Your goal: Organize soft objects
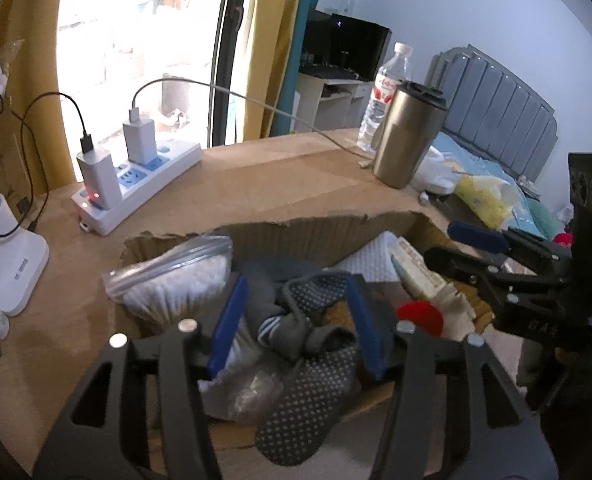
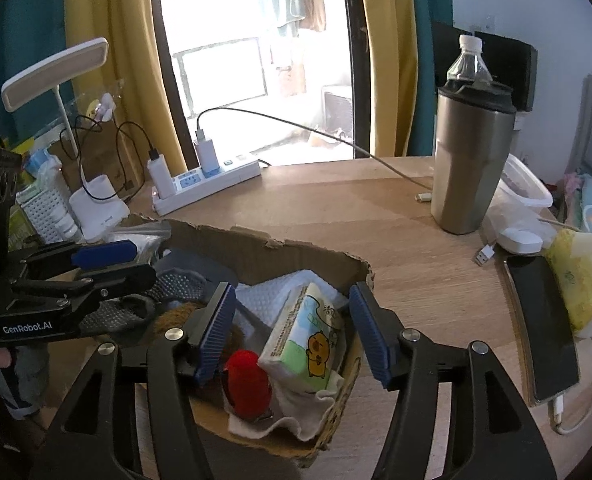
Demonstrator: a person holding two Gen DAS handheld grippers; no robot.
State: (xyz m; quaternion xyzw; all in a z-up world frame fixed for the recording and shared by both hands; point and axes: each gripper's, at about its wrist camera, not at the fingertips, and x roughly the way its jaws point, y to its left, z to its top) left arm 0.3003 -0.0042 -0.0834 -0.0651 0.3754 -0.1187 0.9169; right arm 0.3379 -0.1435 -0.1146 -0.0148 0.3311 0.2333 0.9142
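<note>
A torn cardboard box [image 1: 296,226] [image 2: 256,248] on the wooden table holds the soft things. In the left wrist view my left gripper [image 1: 296,320] stands open over the box. A crumpled grey sock with white grip dots [image 1: 307,392] lies between its blue pads, which do not press it. Beside the sock are a zip bag of white cotton [image 1: 184,280] and a red ball [image 1: 419,316]. My right gripper [image 2: 292,332] is open too, straddling a cartoon-printed tissue pack [image 2: 307,340] that rests on a white cloth [image 2: 296,420] next to the red ball [image 2: 250,380]. Each gripper shows at the edge of the other's view.
A power strip [image 2: 208,184] with chargers and cables lies at the back left. A steel tumbler [image 2: 471,160] and a water bottle [image 2: 469,60] stand at the back right. A phone [image 2: 543,328] and a yellow tissue pack [image 2: 583,280] lie right of the box. A lamp base [image 1: 8,264] stands left.
</note>
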